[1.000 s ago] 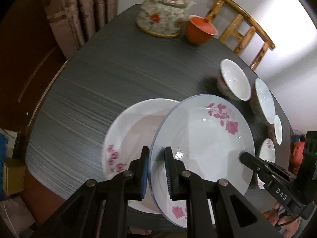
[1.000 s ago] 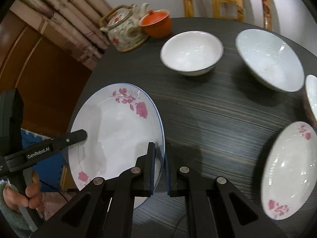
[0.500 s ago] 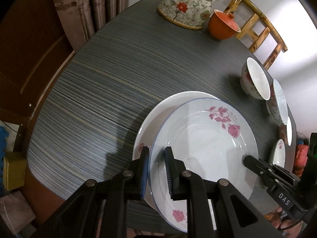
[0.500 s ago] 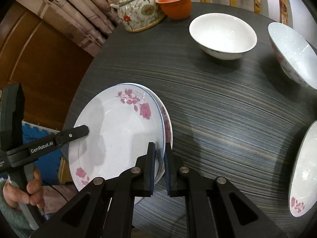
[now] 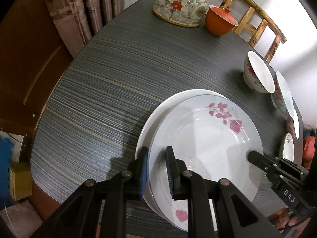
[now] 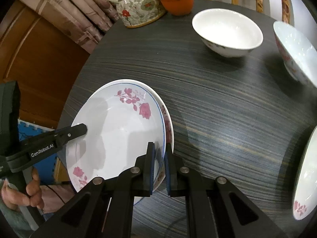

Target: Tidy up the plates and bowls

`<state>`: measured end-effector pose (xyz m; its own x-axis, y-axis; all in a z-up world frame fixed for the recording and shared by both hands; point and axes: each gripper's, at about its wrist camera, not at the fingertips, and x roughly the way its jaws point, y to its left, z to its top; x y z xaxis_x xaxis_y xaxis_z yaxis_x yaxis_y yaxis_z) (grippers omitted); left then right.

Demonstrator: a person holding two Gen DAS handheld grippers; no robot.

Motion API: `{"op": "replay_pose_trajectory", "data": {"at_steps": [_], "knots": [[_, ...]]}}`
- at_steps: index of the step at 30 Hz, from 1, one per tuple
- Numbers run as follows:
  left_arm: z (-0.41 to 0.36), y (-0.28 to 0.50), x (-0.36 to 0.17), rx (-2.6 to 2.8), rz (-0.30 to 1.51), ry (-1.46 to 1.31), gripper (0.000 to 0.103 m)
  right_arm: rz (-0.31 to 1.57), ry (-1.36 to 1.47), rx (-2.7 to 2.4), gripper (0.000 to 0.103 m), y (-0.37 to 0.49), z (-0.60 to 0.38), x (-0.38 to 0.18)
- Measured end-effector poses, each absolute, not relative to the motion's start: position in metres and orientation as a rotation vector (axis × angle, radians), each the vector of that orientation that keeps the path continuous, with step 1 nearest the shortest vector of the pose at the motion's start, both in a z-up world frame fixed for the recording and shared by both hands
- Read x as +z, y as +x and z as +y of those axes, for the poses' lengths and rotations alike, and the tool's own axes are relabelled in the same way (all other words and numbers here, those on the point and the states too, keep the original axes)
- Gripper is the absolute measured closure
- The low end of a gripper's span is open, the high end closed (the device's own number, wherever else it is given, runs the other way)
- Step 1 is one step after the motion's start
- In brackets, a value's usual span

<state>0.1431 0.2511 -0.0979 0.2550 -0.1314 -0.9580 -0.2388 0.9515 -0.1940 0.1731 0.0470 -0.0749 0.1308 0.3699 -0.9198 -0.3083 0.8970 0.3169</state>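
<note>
2 plates sit stacked near the front edge of the dark striped counter [image 5: 111,79]: the top plate [image 5: 208,144], blue-rimmed with pink roses, lies in a plain white lower plate [image 5: 158,115] whose rim shows past it on the left. The left claw [image 5: 156,170] straddles the near-left rim of the top plate, 1 finger outside and 1 inside; its jaws stand a little apart and I cannot tell whether the pads press the rim. The right claw [image 6: 158,166] has its jaws nearly shut on the opposite rim of the same plate, with the blue edge pinched between the pads. In the right wrist view a hand [image 6: 21,192] grips the left tool's handle at the lower left.

Further back stand a white bowl [image 6: 227,31] and a second bowl [image 6: 295,53] just beside it at the right edge of that view, both upright. 1 more rose-printed plate [image 6: 305,178] lies well apart at the right. At the far side of the counter a floral teapot [image 5: 180,2] stands just beside an orange lidded cup [image 5: 220,21], with a wooden chair [image 5: 257,21] behind them and curtains [image 5: 89,6] at the left
</note>
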Motion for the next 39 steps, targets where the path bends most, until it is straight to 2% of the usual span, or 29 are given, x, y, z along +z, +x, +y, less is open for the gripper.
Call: {"op": "replay_pose_trajectory", "data": {"at_steps": [7, 33, 36, 39], "knots": [[0.246, 0.144, -0.098, 0.073, 1.337, -0.285, 0.082, 1.360, 0.066, 0.488, 0.091, 0.174, 0.046, -0.075], [0.237, 0.133, -0.081, 0.136, 1.270, -0.172, 0.084, 1.352, 0.019, 0.475, 0.085, 0.169, 0.043, -0.071], [0.236, 0.131, -0.074, 0.167, 1.244, -0.165, 0.075, 1.349, 0.026, 0.473, 0.081, 0.167, 0.040, -0.070], [0.235, 0.128, -0.066, 0.179, 1.227, -0.167, 0.073, 1.337, 0.028, 0.473, 0.080, 0.165, 0.034, -0.065]]}}
